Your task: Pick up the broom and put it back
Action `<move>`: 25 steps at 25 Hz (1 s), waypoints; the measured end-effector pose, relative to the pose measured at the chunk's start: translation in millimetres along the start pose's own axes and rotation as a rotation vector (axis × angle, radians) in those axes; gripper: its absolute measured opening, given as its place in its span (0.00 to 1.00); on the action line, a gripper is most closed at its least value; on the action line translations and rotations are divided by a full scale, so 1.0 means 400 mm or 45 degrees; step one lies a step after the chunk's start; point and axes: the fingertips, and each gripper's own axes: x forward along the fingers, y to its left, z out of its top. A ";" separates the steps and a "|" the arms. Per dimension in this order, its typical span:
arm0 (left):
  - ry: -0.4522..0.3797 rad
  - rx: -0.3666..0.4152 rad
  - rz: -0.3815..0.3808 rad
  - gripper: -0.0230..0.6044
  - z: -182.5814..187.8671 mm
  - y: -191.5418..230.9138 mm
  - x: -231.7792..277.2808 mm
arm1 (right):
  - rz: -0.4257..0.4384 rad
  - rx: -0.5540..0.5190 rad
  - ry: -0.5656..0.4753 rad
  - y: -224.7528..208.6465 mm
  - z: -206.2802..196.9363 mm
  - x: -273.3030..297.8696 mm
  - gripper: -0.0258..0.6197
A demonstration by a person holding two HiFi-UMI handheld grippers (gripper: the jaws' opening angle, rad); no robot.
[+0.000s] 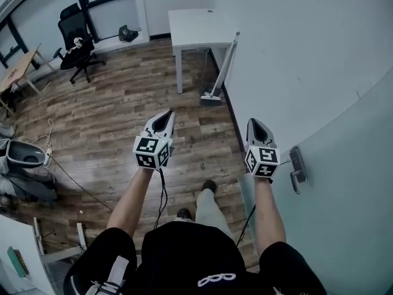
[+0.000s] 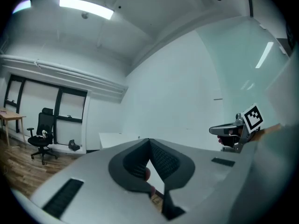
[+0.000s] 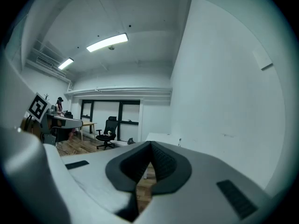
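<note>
White table (image 1: 196,26) and wall (image 1: 295,54) lie well ahead of both grippers; the broom (image 1: 223,66) leans on that wall beside the table, long axis steep, handle up, head on the floor; right gripper (image 1: 253,123) seems slightly nearer than left gripper (image 1: 167,114); both have jaws together, empty.

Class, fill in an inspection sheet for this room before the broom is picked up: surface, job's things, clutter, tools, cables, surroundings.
Surface: wooden floor, planks.
Job's things: broom leans on the wall beside the white table, head on the floor; not yet touched.
Clutter: office chair at far left.
Tools: left tool and right tool both shut, empty, well short of the broom.
Cables: one cable trails across the floor; leads hang from the tools.
Surroundings: door handle at right.
</note>
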 end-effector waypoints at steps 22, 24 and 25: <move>-0.096 -0.036 0.016 0.05 0.127 0.195 0.598 | 0.039 0.073 -0.043 -0.269 0.072 0.638 0.08; -0.080 -0.034 0.027 0.05 0.122 0.203 0.638 | 0.038 0.084 -0.037 -0.296 0.065 0.679 0.08; -0.072 -0.032 0.035 0.05 0.119 0.210 0.657 | 0.037 0.087 -0.036 -0.308 0.062 0.699 0.08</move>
